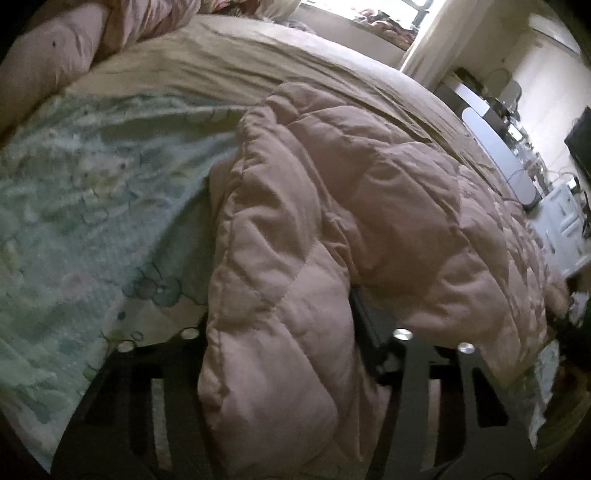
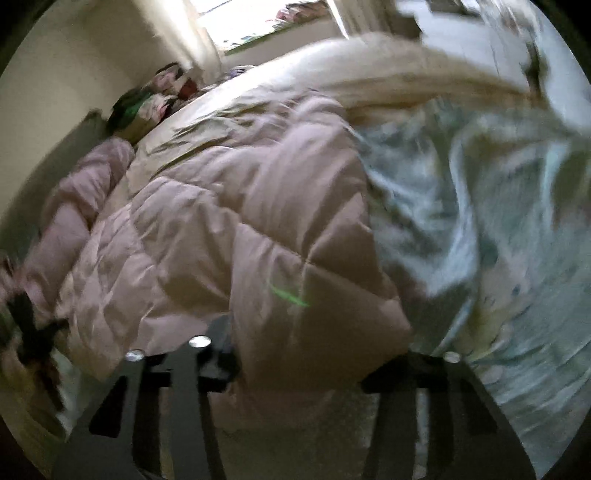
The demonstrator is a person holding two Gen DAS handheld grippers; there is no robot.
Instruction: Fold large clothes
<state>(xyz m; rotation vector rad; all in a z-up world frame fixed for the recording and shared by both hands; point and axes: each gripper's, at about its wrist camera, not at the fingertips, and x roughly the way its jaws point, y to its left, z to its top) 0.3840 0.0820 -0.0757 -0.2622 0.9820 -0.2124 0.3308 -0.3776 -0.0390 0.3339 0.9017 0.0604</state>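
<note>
Both claws are clenched on one pink quilted comforter (image 1: pixel 332 206): the left gripper (image 1: pixel 280 369) grips a bunched fold of its near edge, and the right gripper (image 2: pixel 303 369) likewise. The comforter lies heaped on the bed, over the pale green patterned sheet (image 1: pixel 74 206) and just before the tan blanket (image 1: pixel 229 62). Judged step: a fold in progress. Next move calls for carrying both held edges across together, evenly.

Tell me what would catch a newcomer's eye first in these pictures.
A puffy, quilted dusty-pink padded coat fills the middle of both views, its edge bunched between each pair of tongs. Under it lies a pale green floral bedsheet over a tan blanket, with a bright window behind.
</note>
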